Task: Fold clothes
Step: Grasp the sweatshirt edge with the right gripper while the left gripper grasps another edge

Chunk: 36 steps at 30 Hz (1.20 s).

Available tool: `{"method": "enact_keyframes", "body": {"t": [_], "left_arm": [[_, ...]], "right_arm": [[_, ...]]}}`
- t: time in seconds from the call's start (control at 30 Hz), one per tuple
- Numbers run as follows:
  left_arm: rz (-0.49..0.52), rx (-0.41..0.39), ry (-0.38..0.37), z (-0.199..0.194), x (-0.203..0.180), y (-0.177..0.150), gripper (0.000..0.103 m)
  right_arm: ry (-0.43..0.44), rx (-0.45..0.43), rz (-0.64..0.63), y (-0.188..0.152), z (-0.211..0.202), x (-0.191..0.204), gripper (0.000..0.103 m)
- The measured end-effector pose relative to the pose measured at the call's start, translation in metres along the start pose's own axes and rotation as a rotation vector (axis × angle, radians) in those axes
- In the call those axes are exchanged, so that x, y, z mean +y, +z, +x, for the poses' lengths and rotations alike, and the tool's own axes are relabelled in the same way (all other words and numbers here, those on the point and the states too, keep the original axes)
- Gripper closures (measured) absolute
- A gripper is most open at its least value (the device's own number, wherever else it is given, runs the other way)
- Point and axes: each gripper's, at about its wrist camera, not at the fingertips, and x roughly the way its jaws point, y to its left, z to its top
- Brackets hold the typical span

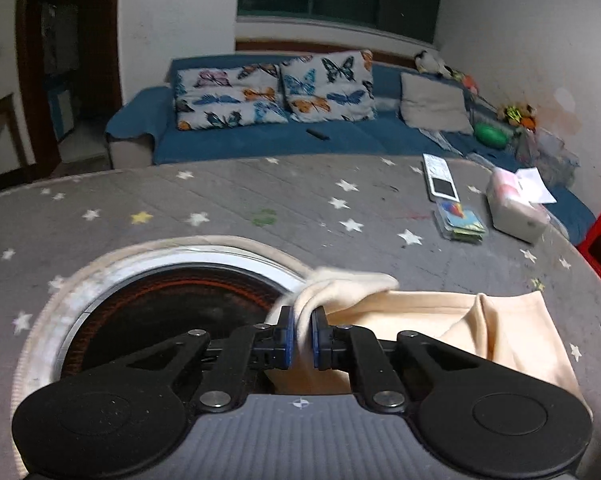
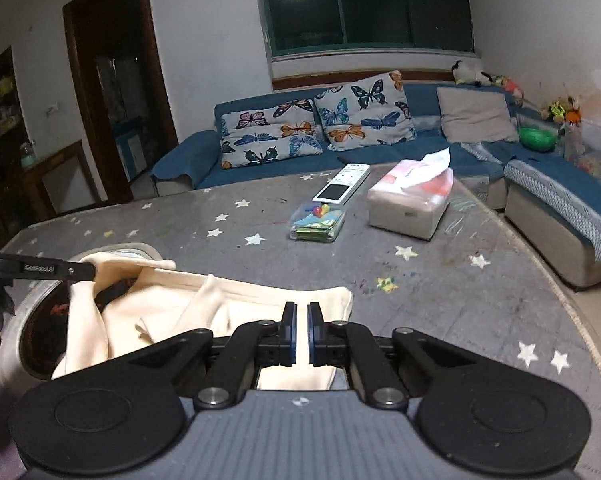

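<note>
A home living room: a blue sofa (image 2: 380,148) with butterfly cushions (image 2: 364,112), soft toys (image 2: 470,73), tissue box (image 2: 410,204).

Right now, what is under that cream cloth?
The cream garment lies partly over a round dark heater inset in the star-patterned table cover. Its covered part is hidden.

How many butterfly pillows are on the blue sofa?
2. The left butterfly pillow leans against the sofa back, and the right butterfly pillow sits beside it, overlapping it slightly. A plain beige pillow sits farther right. Others may be hidden.
</note>
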Motion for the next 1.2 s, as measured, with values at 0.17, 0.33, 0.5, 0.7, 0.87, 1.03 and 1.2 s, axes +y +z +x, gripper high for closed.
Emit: {"method": "enact_keyframes", "body": {"t": [0.17,0.33,0.5,0.7,0.87,1.03,1.2], "left_arm": [[-0.039,-0.026,0.034,-0.025,0.023,-0.013,0.093],[-0.102,-0.032,0.056,-0.05,0.053,-0.037,0.093],[-0.157,-0.04,0.082,-0.07,0.075,-0.058,0.094],[-0.219,-0.053,0.103,-0.091,0.094,-0.077,0.094],[-0.248,-0.051,0.128,-0.113,0.106,-0.095,0.094],[-0.269,-0.044,0.15,-0.138,0.116,-0.115,0.094],[-0.291,-0.037,0.172,-0.162,0.127,-0.134,0.094]], "right_arm": [[0.066,0.024,-0.001,0.001,0.016,0.017,0.075],[0.128,0.058,-0.004,-0.001,0.049,0.038,0.066],[0.139,0.098,-0.004,-0.004,0.081,0.052,0.063],[0.1,0.096,-0.034,-0.009,0.087,0.061,0.098],[0.065,-0.001,-0.039,-0.007,0.039,0.044,0.099],[-0.01,-0.103,0.029,-0.013,-0.022,0.011,0.099],[-0.109,-0.155,0.144,-0.037,-0.078,-0.029,0.099]]}}
